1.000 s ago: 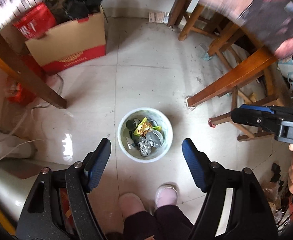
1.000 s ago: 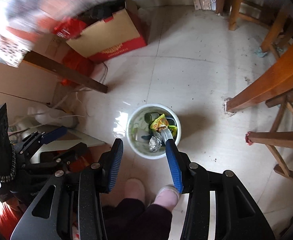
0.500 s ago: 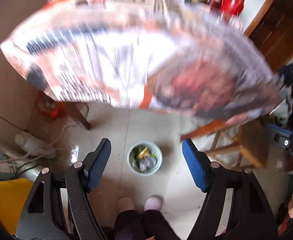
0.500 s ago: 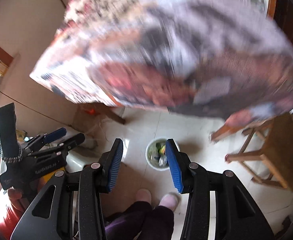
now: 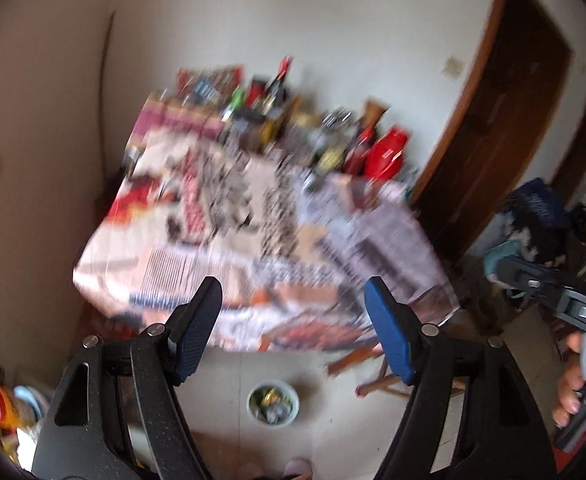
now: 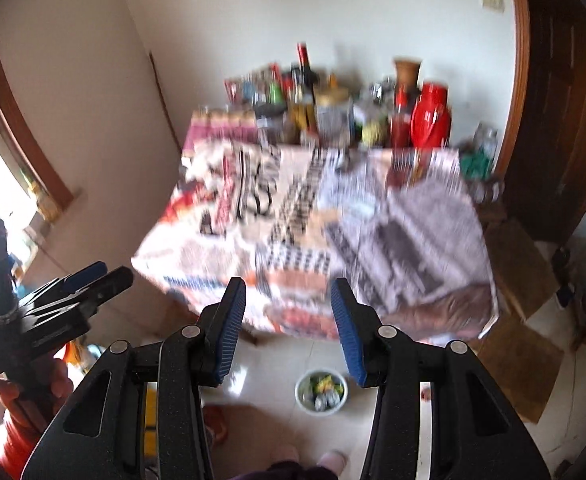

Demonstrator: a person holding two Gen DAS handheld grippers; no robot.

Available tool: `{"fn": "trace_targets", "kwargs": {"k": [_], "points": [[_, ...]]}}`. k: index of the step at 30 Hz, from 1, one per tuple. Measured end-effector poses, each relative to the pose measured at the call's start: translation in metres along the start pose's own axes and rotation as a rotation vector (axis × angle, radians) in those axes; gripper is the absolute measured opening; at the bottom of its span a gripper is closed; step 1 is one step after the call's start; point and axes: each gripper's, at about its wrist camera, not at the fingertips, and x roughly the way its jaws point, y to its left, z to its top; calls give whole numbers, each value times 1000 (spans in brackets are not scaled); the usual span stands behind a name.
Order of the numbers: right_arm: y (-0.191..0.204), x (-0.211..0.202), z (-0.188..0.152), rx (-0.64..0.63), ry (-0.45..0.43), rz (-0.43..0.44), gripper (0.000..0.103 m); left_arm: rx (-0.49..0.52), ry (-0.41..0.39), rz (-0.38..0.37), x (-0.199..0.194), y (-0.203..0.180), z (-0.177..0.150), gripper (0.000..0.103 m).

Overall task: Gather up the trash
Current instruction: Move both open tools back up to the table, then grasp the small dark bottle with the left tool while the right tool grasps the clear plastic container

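Observation:
A white trash bucket stands on the tiled floor far below, holding wrappers and a ball of foil; the right wrist view shows the bucket under the table's near edge. My left gripper is open with nothing between its blue pads, high above the floor and in front of the table. My right gripper is also open and holds nothing. Both views are blurred by motion, so small trash on the table cannot be made out.
A table covered with newspaper fills the middle, with bottles, jars and a red thermos crowded along its far side. A wooden stool and a dark door are on the right. The person's feet are near the bucket.
Both grippers have risen from just above the bucket to above table height and tilted up. The bucket has shrunk below and the table top has come into view. Jaw gaps look unchanged.

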Motion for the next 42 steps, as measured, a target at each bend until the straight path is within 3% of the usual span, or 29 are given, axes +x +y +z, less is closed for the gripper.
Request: {"fn": "trace_targets", "kwargs": {"k": [7, 13, 21, 25, 30, 34, 42], "points": [[5, -38, 24, 29, -142, -64, 56, 109, -125, 0, -30, -25, 49, 73], [-7, -31, 37, 48, -148, -96, 60, 147, -128, -15, -7, -42, 71, 73], [-46, 9, 77, 31, -128, -119, 60, 137, -73, -11, 74, -65, 117, 73], [-77, 35, 108, -24, -89, -138, 60, 120, -29, 38, 120, -80, 141, 73], [-113, 72, 134, -48, -26, -103, 60, 67, 15, 99, 174, -86, 159, 73], [-135, 111, 144, -32, 34, -110, 60, 70, 109, 159, 224, -83, 166, 73], [-165, 193, 137, 96, 194, -91, 60, 92, 213, 80, 308, -60, 175, 73]]}}
